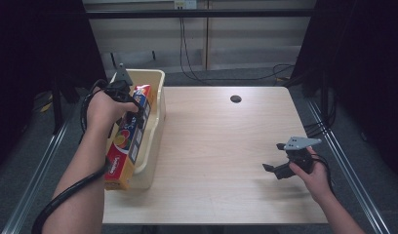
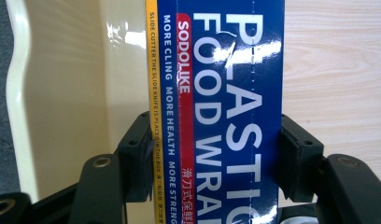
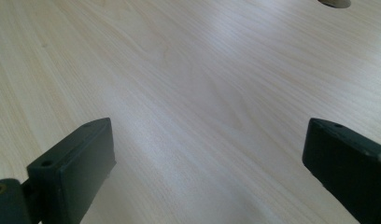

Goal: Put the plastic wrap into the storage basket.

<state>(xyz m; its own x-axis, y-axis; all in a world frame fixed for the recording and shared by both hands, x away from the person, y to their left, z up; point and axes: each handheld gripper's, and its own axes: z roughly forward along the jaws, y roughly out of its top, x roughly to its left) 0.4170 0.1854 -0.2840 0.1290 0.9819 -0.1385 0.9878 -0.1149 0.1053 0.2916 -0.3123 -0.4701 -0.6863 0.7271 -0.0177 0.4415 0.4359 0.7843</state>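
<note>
A long blue, red and yellow box of plastic food wrap (image 1: 129,141) lies lengthwise over the cream plastic bin (image 1: 158,105) at the table's left edge, its near end sticking out past the bin's front. My left gripper (image 1: 137,117) is shut on the box near its far half. In the left gripper view the two black pads (image 2: 141,161) press both long sides of the box (image 2: 221,107), above the bin's inner wall (image 2: 67,93). My right gripper (image 1: 270,169) hovers low at the table's right front, open with nothing between its jaws (image 3: 207,172).
The light wooden table (image 1: 216,146) has a round cable hole (image 1: 235,99) near its far edge. Cables trail on the floor behind the table. Metal rails run along the floor on both sides.
</note>
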